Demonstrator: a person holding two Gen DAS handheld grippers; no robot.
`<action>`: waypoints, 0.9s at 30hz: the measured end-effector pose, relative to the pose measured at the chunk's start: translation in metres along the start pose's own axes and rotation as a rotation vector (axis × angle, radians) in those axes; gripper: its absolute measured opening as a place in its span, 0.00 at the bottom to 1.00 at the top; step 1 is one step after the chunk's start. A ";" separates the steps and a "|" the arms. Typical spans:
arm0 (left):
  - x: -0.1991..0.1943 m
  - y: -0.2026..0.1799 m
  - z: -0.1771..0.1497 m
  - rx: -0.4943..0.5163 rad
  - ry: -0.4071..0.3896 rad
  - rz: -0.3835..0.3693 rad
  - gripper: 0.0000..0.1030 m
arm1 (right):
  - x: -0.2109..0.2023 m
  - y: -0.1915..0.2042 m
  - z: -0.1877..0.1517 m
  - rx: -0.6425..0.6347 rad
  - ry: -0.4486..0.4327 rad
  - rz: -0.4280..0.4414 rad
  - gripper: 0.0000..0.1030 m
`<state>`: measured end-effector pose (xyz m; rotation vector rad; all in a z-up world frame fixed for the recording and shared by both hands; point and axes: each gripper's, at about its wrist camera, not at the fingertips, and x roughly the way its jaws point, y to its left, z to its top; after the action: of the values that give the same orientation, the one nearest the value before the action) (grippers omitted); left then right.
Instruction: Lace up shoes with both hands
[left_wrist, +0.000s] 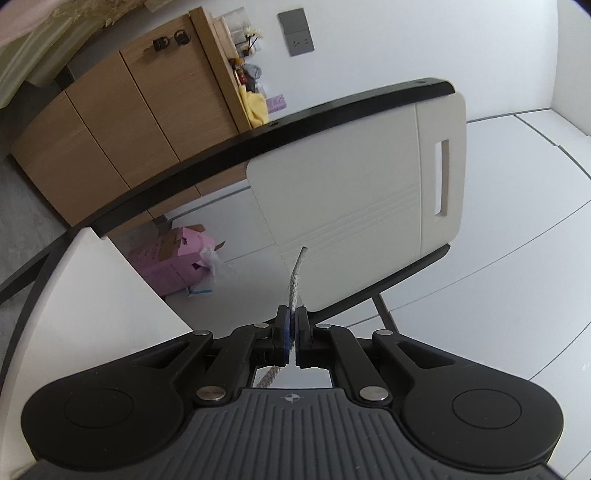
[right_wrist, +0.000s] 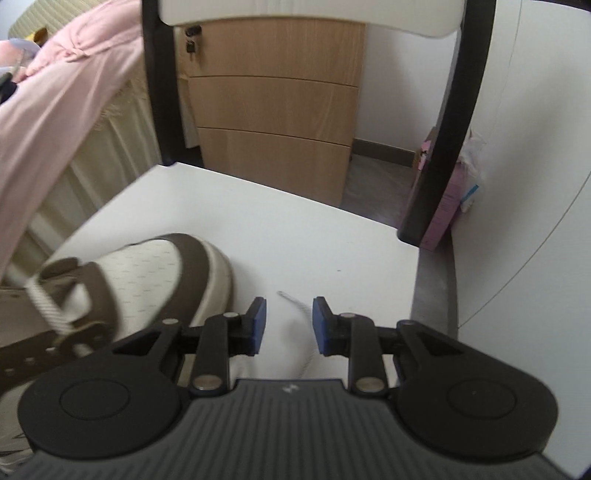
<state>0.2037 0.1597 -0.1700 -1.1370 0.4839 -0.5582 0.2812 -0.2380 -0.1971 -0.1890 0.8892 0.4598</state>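
White chair seat (right_wrist: 295, 221): left jaws clamping lace (left_wrist: 294, 291), right jaws parted beside shoe (right_wrist: 147, 273).

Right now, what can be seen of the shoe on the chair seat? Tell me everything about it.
The shoe shows only in the right wrist view, at lower left. It is a sneaker with a cream perforated toe panel, brown overlays that look like suede, and a thick off-white sole. It rests on the white chair seat, toe pointing away from the camera. A flat cream lace crosses its brown eyelet strips. Its rear half is cut off by the frame and the gripper body. The right gripper, pads apart, hangs beside the toe without touching it.
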 end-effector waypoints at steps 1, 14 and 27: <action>0.002 0.000 -0.001 0.008 0.008 0.003 0.03 | 0.003 -0.004 -0.001 0.009 0.006 -0.001 0.26; 0.020 -0.019 -0.011 0.165 0.051 0.024 0.03 | -0.032 -0.003 0.008 0.091 -0.048 0.099 0.00; 0.008 -0.152 -0.033 0.449 0.014 0.079 0.03 | -0.143 -0.002 0.034 0.154 -0.282 0.147 0.05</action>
<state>0.1640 0.0842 -0.0395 -0.6830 0.3879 -0.5709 0.2293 -0.2723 -0.0639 0.0825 0.6605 0.5376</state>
